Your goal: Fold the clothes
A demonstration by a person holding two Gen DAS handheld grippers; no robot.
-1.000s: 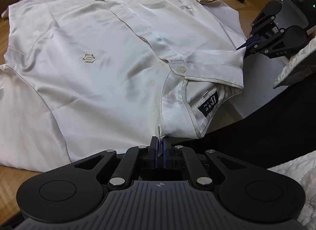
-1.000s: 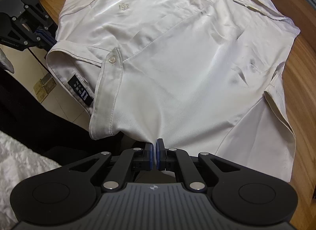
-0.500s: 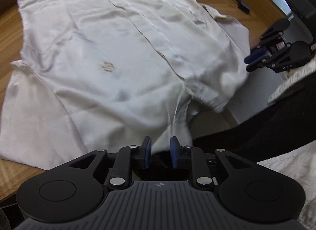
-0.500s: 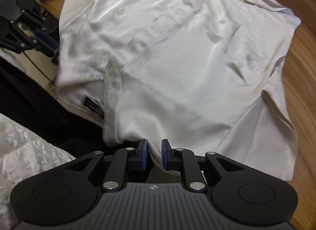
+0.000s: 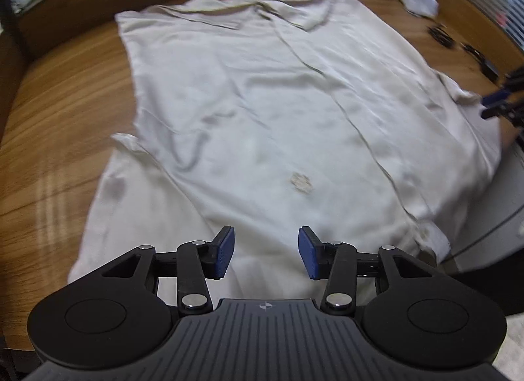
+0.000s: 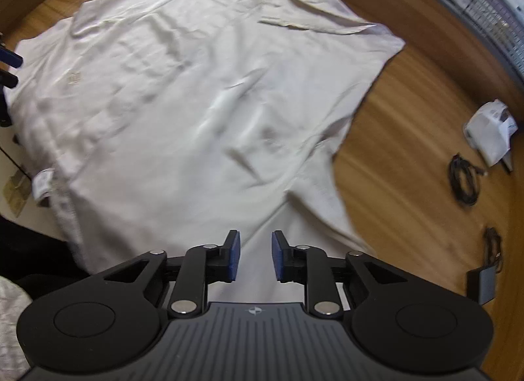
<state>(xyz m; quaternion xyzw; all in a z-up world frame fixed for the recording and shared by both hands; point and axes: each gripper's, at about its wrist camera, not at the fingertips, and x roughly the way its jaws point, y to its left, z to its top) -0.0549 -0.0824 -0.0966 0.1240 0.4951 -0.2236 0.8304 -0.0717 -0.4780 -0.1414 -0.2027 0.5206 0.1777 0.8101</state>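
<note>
A cream short-sleeved shirt point(image 5: 278, 112) lies spread flat on the wooden table point(image 5: 59, 112), collar end towards me and hanging over the near edge. My left gripper point(image 5: 266, 253) hovers above the shirt's near left part, its jaws opening with nothing between the blue pads. In the right wrist view the same shirt point(image 6: 203, 96) fills the middle. My right gripper point(image 6: 255, 258) hangs above the near right sleeve, jaws opening too, pads apart and not pressing cloth. The right gripper's tips point(image 5: 501, 99) show at the left view's right edge.
A white crumpled packet point(image 6: 491, 135) lies on the table point(image 6: 409, 184) to the right, with a coiled black cable point(image 6: 463, 181) and a small black adapter point(image 6: 481, 286) near it. A wooden rim borders the far side. Dark cloth of a person sits below the near edge.
Both grippers let go of the collar end and opened. Both hands lifted and swung outward, the left toward the left sleeve side, the right toward the right sleeve. The collar dropped onto the table edge.
</note>
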